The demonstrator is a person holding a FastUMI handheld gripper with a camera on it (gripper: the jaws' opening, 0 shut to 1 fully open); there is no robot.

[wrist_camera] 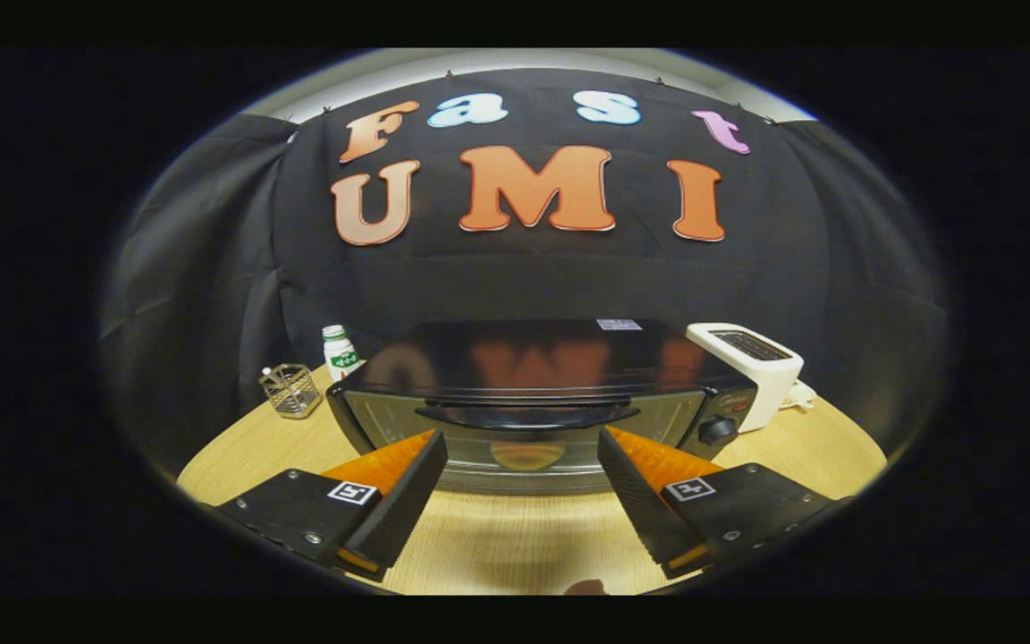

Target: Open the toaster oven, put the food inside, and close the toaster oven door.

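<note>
Wire basket (291, 390) at 10 o'clock, white bottle (339, 351) beside it. Claw (519, 452) open, empty, above table (497, 537). Toaster oven (537, 394) dead ahead at 12 o'clock, door shut; handle (528, 416) long axis crosswise, just beyond fingertips. White toaster (752, 362) at 2 o'clock.

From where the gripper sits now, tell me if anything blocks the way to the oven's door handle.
Nothing visible does. The hand-held gripper is open, its fingers apart over bare table, and the oven stands just ahead with its door shut. The handle lies straight beyond the fingertips.
</note>
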